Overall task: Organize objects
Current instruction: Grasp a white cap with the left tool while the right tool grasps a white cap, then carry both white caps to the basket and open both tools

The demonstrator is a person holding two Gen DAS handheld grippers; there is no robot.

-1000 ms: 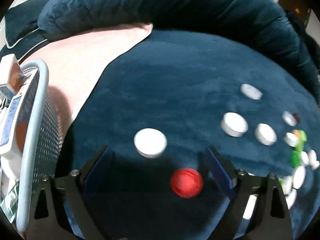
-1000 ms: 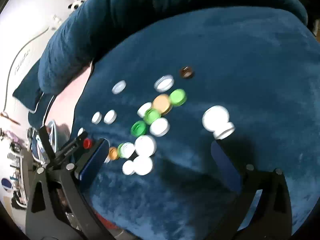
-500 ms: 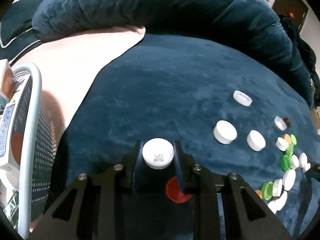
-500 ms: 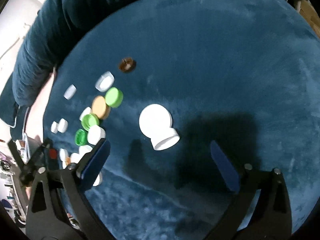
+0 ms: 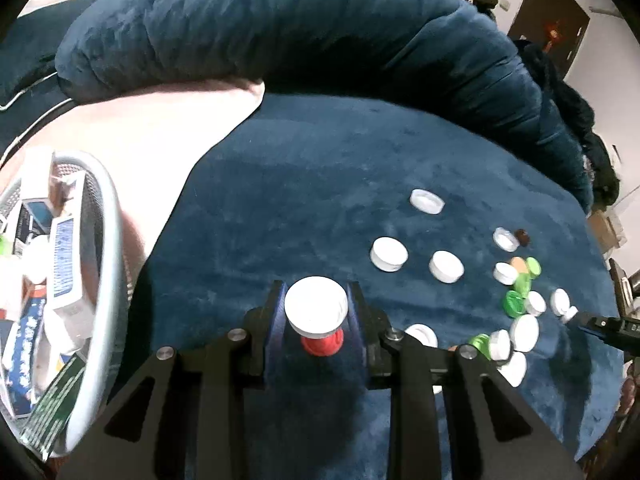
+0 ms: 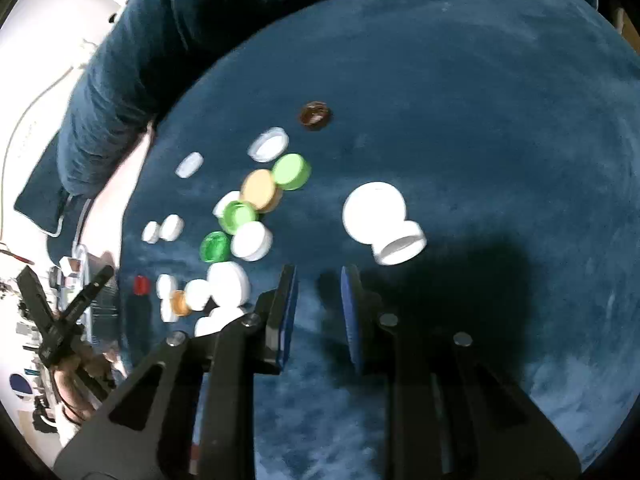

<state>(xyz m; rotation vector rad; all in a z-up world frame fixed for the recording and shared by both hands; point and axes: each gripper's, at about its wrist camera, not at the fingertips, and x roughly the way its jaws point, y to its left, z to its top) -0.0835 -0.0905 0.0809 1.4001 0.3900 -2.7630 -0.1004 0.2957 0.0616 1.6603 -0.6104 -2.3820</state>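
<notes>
A dark blue cushion (image 5: 320,184) carries scattered bottle caps, with a mesh basket (image 5: 108,216) of boxes at its left edge. The left gripper (image 5: 316,312) clamps a white cap (image 5: 316,306) above a red cap (image 5: 322,346); carrying it to the basket looks next. The right gripper (image 6: 318,292) has just closed on nothing, short of the big white cap (image 6: 374,212), and must reopen.

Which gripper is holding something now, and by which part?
The left gripper holds a white cap by its rim, one pad on each side. The right gripper is shut on nothing.
</notes>
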